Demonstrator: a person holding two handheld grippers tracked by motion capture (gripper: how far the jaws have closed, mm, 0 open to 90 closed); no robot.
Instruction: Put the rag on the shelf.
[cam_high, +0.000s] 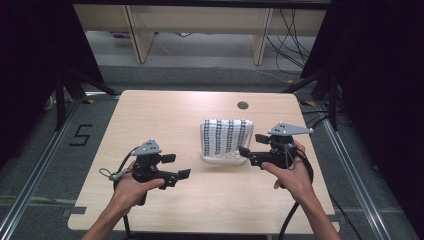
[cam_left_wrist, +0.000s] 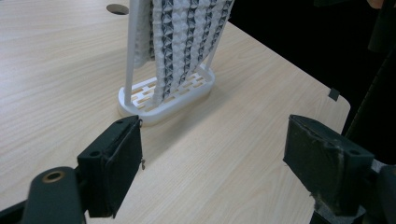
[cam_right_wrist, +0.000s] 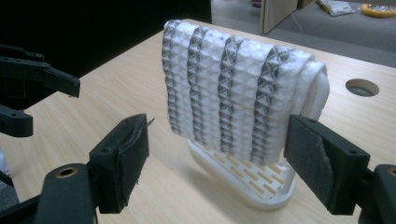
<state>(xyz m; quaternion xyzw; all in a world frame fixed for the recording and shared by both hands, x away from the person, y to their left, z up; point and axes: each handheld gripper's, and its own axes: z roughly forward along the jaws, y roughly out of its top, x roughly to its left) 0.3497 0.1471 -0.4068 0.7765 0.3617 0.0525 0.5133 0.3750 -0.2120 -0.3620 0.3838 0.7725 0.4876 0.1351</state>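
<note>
Near the middle of the table (cam_high: 150, 115) stands a white rack (cam_right_wrist: 261, 186) with a striped towel (cam_right_wrist: 233, 93) draped over it. Just beside the rack, the right gripper (cam_high: 250, 145) is spread wide and empty. The left gripper (cam_high: 177, 167), also wide and empty, waits farther off. To take the towel, one should probably pinch its edge gently, so the rack stays up.

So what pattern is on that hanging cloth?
The cloth is white with dark grey vertical stripes, clearest in the right gripper view.

A pale wooden table (cam_high: 150, 115) holds a white rack (cam_high: 223, 159) draped with a striped towel (cam_high: 226, 136); the left gripper (cam_high: 176, 166) and right gripper (cam_high: 252, 145) flank it, jaws apart.
</note>
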